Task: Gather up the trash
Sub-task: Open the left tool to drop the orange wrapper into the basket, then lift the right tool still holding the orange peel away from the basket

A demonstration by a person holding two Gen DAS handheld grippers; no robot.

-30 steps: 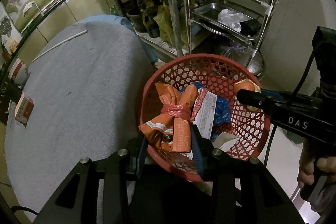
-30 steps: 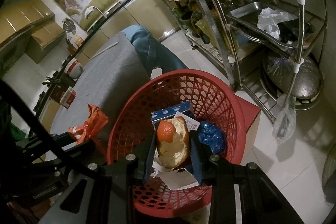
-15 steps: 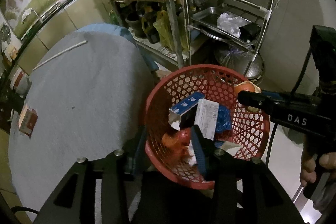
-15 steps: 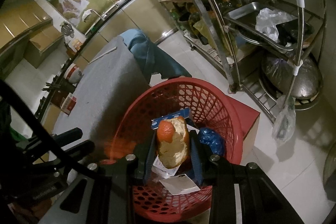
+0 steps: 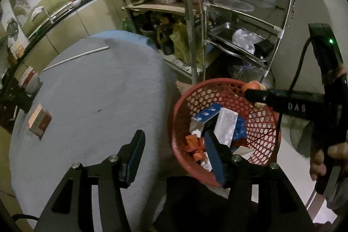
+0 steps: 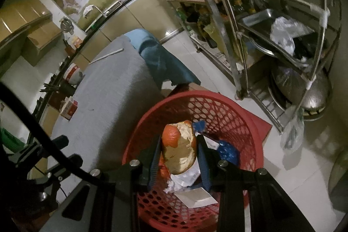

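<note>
**Left gripper spread and holding nothing; right gripper pinching orange peel over basket**

Left gripper [image 5: 174,151]: jaws spread wide, nothing between them. One finger sits over the grey table [image 5: 91,101]; the other overlaps the near rim of the red mesh basket [image 5: 268,129], whether touching cannot be told. The orange wrapper [image 5: 193,145] lies inside the basket just ahead of that finger, beside a blue-and-white carton [image 5: 206,115], a white packet [image 5: 226,126] and a blue bag [image 5: 240,131].

Right gripper [image 6: 178,153]: jaws closed onto an orange peel [image 6: 178,151], pith facing the camera, held above the basket's interior [image 6: 243,123]. In the left view this gripper reaches in from the right, level, its tip over the far rim, with the person's right hand [image 5: 326,158] wrapped round the handle.

To the left of the left gripper, a small box [image 5: 39,121] and a cup [image 5: 29,79] rest on the table. A steel rack [image 6: 271,21] stands ahead beyond the basket.
</note>
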